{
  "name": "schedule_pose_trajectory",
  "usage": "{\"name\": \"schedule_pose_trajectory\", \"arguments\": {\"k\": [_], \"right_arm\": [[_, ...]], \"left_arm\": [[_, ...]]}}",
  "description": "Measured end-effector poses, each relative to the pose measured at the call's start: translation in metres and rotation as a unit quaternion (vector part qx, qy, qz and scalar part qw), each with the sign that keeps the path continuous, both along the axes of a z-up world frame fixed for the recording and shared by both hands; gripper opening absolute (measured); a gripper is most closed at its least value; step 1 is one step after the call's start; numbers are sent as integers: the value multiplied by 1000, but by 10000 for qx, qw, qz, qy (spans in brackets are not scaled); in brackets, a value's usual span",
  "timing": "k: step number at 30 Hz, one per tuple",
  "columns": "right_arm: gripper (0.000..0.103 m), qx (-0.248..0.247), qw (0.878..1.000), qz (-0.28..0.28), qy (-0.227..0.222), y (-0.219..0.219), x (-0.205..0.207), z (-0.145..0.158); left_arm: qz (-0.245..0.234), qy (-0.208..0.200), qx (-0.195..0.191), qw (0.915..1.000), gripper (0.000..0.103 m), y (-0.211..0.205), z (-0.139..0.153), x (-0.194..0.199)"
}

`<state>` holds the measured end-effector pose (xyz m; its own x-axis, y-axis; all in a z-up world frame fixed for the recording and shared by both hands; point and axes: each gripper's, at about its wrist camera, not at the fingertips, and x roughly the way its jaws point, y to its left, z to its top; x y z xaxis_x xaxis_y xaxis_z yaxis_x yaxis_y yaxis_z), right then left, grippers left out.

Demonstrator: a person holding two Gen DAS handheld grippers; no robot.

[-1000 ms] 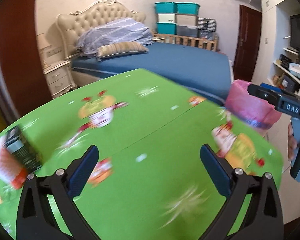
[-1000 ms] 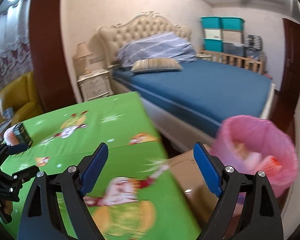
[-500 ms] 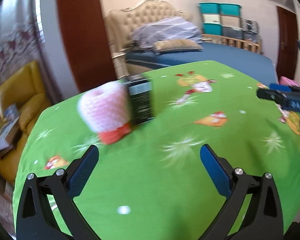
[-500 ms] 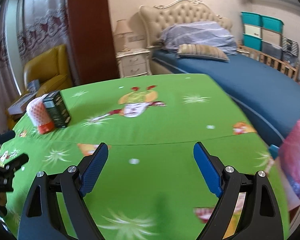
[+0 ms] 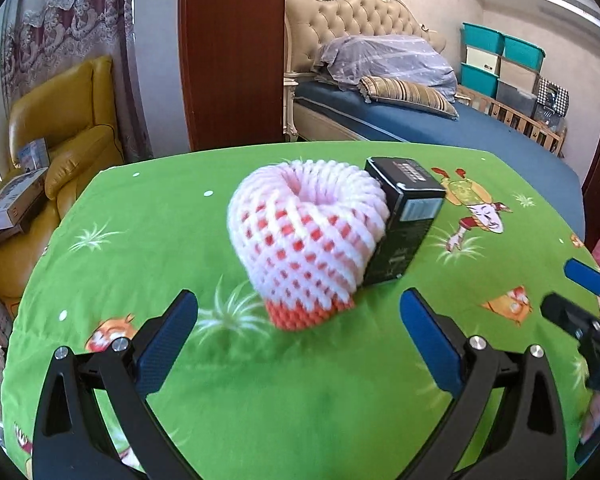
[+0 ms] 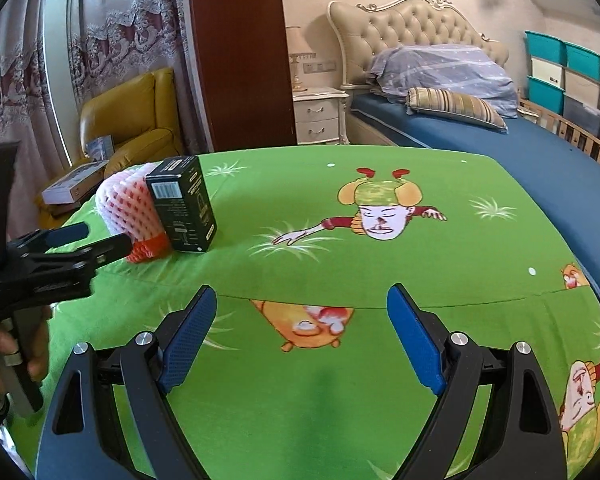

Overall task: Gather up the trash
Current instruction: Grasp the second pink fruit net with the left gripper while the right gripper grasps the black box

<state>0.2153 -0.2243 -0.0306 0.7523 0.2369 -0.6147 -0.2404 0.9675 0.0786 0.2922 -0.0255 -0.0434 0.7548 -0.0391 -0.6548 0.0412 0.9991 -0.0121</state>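
Green tablecloth [image 5: 300,400], foam net [image 5: 304,236] hiding black box's [image 5: 404,220] side

I see the foam net [image 5: 306,240] hiding the black box's [image 5: 406,220] left side; my right gripper [image 5: 580,292] blurs at the frame's right edge.

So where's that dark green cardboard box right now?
The dark green cardboard box stands on the green cartoon-print tablecloth, against the right side of the white-and-red foam fruit net in the left wrist view, ahead of the left gripper.
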Motion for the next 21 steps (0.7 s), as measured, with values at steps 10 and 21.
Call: {"name": "schedule_pose_trajectory", "arguments": {"k": [10, 21], "right_arm": [[82, -11, 10000, 17, 92, 12, 13, 0], [82, -50, 9984, 566, 57, 73, 28, 0]], "left_arm": [[-32, 176, -408, 9990, 51, 8, -8, 36], [-176, -168, -808, 9964, 37, 43, 3, -18]]}}
